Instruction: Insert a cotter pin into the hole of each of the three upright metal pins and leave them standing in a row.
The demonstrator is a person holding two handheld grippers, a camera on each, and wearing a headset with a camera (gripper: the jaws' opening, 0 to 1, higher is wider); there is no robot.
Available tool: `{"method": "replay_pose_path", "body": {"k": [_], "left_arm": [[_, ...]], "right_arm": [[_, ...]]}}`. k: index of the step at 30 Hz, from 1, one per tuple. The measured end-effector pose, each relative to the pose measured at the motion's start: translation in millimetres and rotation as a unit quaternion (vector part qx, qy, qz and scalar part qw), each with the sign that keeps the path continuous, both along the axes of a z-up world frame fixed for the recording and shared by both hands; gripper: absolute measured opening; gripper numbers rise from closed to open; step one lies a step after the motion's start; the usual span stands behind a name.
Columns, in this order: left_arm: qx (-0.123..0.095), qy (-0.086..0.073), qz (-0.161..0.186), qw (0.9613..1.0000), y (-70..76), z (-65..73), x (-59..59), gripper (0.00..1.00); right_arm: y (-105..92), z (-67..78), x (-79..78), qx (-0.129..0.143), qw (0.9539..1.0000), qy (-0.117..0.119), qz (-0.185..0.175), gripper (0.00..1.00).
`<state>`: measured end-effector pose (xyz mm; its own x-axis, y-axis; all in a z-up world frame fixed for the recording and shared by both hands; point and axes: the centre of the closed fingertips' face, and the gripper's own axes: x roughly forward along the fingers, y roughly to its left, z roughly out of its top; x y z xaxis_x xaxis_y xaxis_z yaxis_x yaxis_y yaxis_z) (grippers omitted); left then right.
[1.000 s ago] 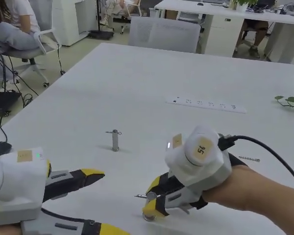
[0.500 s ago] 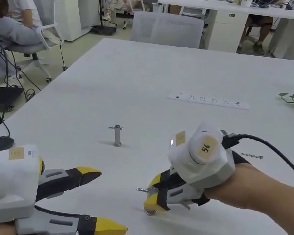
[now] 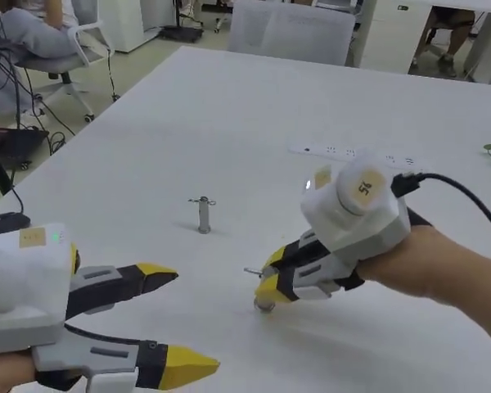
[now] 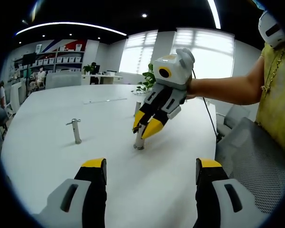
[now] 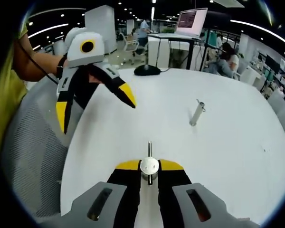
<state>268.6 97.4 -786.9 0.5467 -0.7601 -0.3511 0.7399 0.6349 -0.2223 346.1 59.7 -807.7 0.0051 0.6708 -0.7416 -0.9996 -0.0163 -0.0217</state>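
Still clenched on a short cottered steel pin (image 3: 264, 304), the right tool (image 3: 270, 282) has stood it near the finished grey upright pin (image 3: 203, 217), likely second of three; left tool (image 3: 192, 317) released.

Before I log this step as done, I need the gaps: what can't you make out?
Hole of the held metal pin: head view, the right gripper covers its top; right gripper view, its round head hides it, so the cotter pin may not be through.
Left gripper view: upright object behind that gripper, half covered, too small to name.
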Motion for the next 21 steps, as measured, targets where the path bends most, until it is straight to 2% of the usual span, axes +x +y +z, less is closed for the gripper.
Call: {"method": "replay_pose_path", "body": {"k": [3, 9, 14, 17, 21], "left_arm": [[-0.001, 0.000, 0.001, 1.0000, 1.0, 0.7, 1.8, 0.76], [0.001, 0.003, 0.002, 1.0000, 1.3, -0.8, 6.0, 0.76], [0.002, 0.003, 0.003, 1.0000, 0.8, -0.9, 11.0, 0.76], [0.004, 0.005, 0.002, 1.0000, 0.7, -2.0, 13.1, 0.75], [0.004, 0.007, 0.004, 1.0000, 1.2, -3.6, 15.8, 0.75]], "right_arm": [[3.3, 5.9, 25.5, 0.007, 0.9999, -0.002, -0.010, 0.12], [6.0, 5.8, 61.1, 0.007, 0.9997, -0.002, -0.021, 0.12], [7.9, 1.9, 84.1, 0.001, 0.9997, -0.002, -0.024, 0.12], [11.3, 1.0, 91.7, 0.006, 0.9997, 0.005, -0.025, 0.12], [17.5, -3.7, 99.9, 0.000, 0.9998, 0.001, -0.018, 0.12]]}}
